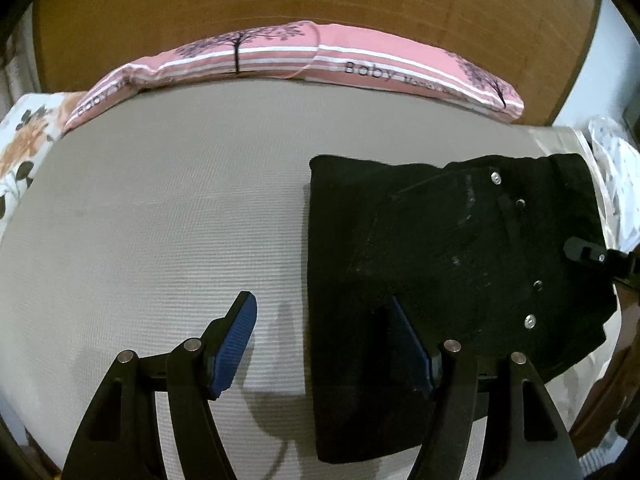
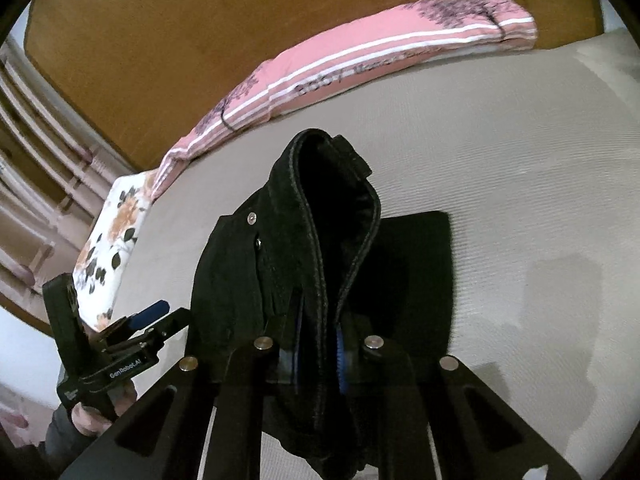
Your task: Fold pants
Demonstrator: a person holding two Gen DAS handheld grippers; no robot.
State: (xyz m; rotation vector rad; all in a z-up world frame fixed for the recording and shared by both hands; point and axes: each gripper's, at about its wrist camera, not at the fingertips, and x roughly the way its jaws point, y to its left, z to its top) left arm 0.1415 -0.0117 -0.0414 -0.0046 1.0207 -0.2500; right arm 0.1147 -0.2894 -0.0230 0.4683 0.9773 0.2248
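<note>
Black pants [image 1: 440,240] lie folded on the right part of the beige bed sheet [image 1: 160,220], rivets facing up. My left gripper [image 1: 326,344] hovers open over their left edge; its blue pads [image 1: 240,340] touch nothing. In the right wrist view the waistband end of the pants [image 2: 320,208] is raised off the folded part and arches in front of the camera. My right gripper [image 2: 320,348] is shut on that cloth, and its tip also shows in the left wrist view as the right gripper [image 1: 588,252]. The left gripper [image 2: 152,314] appears at lower left, held by a hand [image 2: 92,412].
A pink striped pillow [image 1: 320,60] with tree prints lies along the wooden headboard [image 1: 280,4]. A floral cloth [image 1: 24,152] sits at the bed's left edge. White fabric [image 1: 612,160] lies at the right edge. Bare sheet stretches left of the pants.
</note>
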